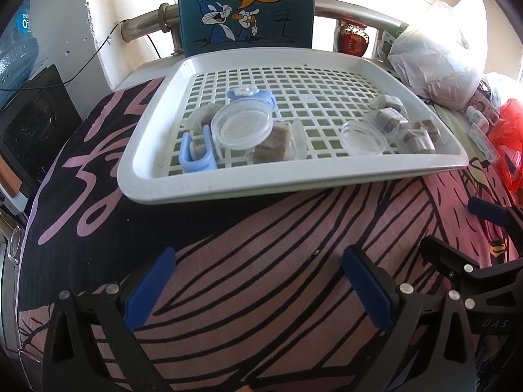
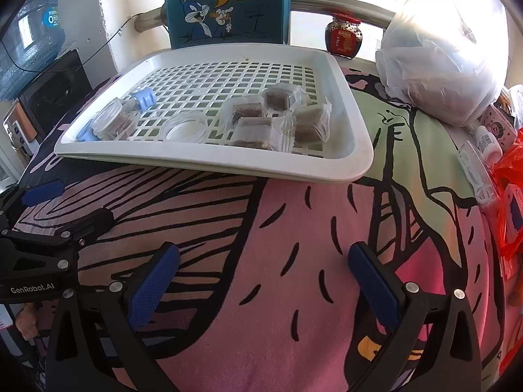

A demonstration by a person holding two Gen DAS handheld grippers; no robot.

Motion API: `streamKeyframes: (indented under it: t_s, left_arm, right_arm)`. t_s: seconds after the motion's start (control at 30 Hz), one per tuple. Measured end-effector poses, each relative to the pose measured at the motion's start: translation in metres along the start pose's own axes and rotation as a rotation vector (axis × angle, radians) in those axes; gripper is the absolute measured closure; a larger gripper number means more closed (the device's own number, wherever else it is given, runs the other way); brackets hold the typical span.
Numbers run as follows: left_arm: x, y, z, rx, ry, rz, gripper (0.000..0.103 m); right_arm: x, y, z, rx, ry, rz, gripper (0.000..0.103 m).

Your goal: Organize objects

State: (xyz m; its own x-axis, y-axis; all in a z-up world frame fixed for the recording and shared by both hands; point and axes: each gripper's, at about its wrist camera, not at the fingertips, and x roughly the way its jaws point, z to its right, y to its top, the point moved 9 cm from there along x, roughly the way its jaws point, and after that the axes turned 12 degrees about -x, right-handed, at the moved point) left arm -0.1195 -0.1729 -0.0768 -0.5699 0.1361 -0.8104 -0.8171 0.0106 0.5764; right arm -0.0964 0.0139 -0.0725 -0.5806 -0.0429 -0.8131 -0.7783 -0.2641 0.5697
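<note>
Both your grippers are hovering low over the pink and black cartoon cloth (image 2: 278,261) on the counter, just short of the tray. The left gripper (image 1: 258,289) has its jaws spread wide with nothing between them, and the right gripper (image 2: 263,285) is the same: wide apart, empty. From the right wrist view you can see the left one off to the side, and vice versa.

All the stuff to sort sits in the white slotted tray (image 1: 202,186), which lies flat on the cloth in front of the blue "What's Up Doc?" box (image 1: 246,6). On the tray's left side there's a clear round container (image 1: 242,125) resting on top of a wrapped brown cube (image 1: 273,143), with a blue hair claw clip (image 1: 196,156) just beside it at the near edge and a second blue clip (image 1: 251,95) with a white flower on it right behind the container. A bit to the right, a smaller clear round lid (image 1: 362,137) lies flat on the grid. Next to that, on the right side, is a cluster of wrapped brown cubes (image 2: 278,117) bunched together and touching.

Off the tray to the right you've got a big white plastic bag (image 2: 444,65), a dark jar with a red label (image 2: 343,37) behind it, and an orange bag (image 2: 510,196) at the edge.
</note>
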Motion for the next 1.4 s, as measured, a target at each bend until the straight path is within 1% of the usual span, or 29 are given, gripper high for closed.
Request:
streamKeyframes:
  t_s: [0.33, 1.4]
  left_arm:
    - [-0.001, -0.002, 0.000, -0.001, 0.002, 0.001, 0.000]
    - [-0.004, -0.005, 0.001, 0.001, 0.001, 0.001, 0.000]
  right_arm:
    - [-0.005, -0.004, -0.009, -0.010, 0.005, 0.002, 0.000]
    - [-0.009, -0.007, -0.017, -0.017, 0.014, 0.004, 0.000]
